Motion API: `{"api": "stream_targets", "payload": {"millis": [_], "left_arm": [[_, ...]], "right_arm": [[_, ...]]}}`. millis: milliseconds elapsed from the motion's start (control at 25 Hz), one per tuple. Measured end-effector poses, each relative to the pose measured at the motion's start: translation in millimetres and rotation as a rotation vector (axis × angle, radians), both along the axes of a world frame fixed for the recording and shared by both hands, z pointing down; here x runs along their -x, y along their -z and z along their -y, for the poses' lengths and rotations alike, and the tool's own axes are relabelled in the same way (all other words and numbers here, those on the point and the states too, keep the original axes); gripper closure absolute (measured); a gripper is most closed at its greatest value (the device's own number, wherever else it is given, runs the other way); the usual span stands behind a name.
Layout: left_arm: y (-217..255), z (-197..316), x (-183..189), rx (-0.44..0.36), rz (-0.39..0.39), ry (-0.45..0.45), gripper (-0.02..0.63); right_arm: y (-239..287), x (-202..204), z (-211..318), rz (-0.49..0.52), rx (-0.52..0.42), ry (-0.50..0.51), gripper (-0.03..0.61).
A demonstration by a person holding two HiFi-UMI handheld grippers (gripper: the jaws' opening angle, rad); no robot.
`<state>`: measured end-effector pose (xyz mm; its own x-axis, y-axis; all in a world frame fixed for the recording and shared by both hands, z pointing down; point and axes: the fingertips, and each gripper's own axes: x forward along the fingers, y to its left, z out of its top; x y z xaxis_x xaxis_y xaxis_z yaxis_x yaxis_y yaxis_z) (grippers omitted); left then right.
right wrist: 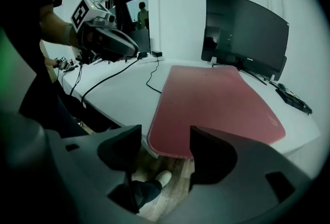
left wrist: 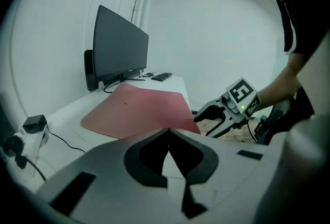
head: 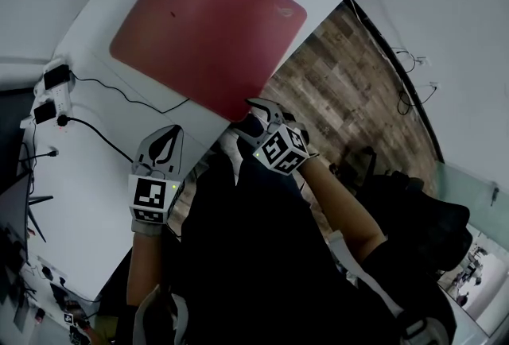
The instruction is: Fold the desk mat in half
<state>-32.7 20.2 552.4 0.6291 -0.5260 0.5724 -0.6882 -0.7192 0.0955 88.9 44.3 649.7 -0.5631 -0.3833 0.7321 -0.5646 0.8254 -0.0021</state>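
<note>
A red desk mat (head: pixel 208 32) lies flat and unfolded on the white desk (head: pixel 103 200). Its near corner (head: pixel 238 107) sticks slightly past the desk edge. My right gripper (head: pixel 248 116) is at that corner. In the right gripper view its jaws (right wrist: pixel 165 138) stand open on either side of the mat's near edge (right wrist: pixel 170 153), and the pads do not press on it. My left gripper (head: pixel 175 131) hovers over bare desk to the left of the mat. Its jaws (left wrist: pixel 168 132) are shut with nothing between them. The left gripper view shows the mat (left wrist: pixel 139 107) ahead and the right gripper (left wrist: pixel 214 114) beside it.
A dark monitor (right wrist: pixel 245 37) stands behind the mat's far end, with small dark items (right wrist: pixel 294 99) beside it. Black cables (head: pixel 119 89) and plug adaptors (head: pixel 52 93) lie on the desk left of the mat. Wooden floor (head: pixel 350 73) shows past the desk edge.
</note>
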Motion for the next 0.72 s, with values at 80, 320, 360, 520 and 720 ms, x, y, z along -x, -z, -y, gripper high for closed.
{"api": "stream_targets", "payload": {"millis": [80,320,360,520,720], "left_arm": [[-3,-4,2,0.008,0.007,-0.003,0.606],[-10,-17,9,0.028,0.019,-0.007,0.606],[-11,-18,11,0.030,0.019,-0.003,0.606],[-13,-23,15,0.037,0.021,0.011,0.606],[-12,-30,21,0.033,0.029,0.005,0.606]], "right_arm": [[-8,-1,-1,-0.016,-0.005,0.008,0.293],[-28,1,-3,-0.105,-0.022,0.049,0.290],[-32,1,-3,-0.121,-0.027,0.056,0.291],[-38,1,-1,-0.186,-0.052,0.079,0.291],[-40,-1,-1,-0.267,-0.060,0.085,0.293]]}}
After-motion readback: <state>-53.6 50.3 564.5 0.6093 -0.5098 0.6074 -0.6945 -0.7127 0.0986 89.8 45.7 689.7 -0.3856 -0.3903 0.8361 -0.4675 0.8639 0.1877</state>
